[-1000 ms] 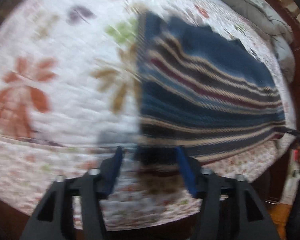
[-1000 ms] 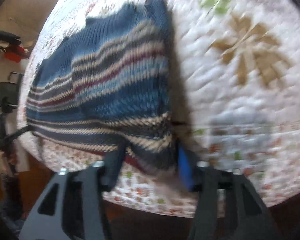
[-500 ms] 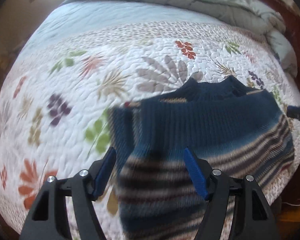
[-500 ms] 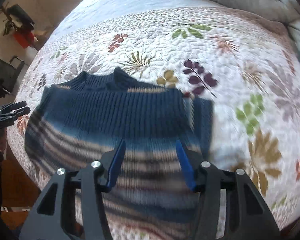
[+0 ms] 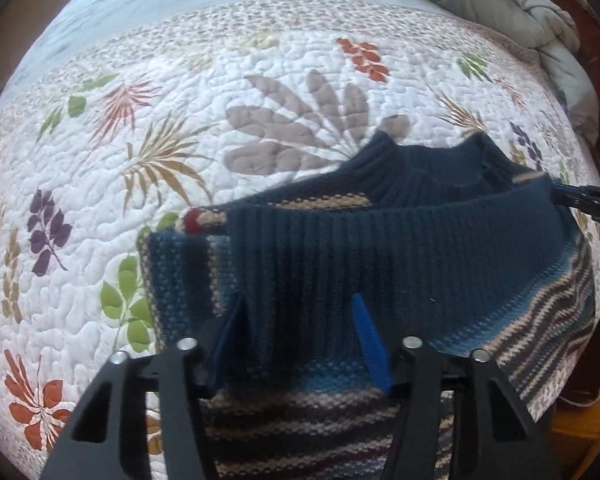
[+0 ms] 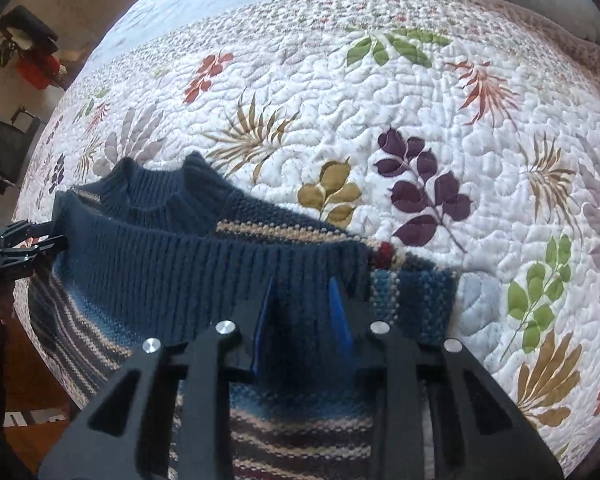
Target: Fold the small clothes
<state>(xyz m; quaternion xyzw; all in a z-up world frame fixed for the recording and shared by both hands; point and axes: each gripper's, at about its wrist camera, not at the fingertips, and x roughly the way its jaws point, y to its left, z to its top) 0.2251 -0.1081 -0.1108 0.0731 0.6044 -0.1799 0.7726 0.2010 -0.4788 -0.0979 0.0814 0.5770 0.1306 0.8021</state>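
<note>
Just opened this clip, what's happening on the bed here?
A person with a handheld gripper in each hand is folding a small navy knitted sweater with tan and maroon stripes on a white floral quilt. The left gripper and the right gripper each have their jaws closed on the ribbed hem, one near each end. The hem is doubled up over the striped body, just short of the collar. One sleeve is tucked across.

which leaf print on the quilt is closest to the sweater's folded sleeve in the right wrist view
The mustard-yellow leaf sprig: it sits right at the sweater shoulder edge near the folded sleeve. The purple sprig and green sprig lie further right.
</note>
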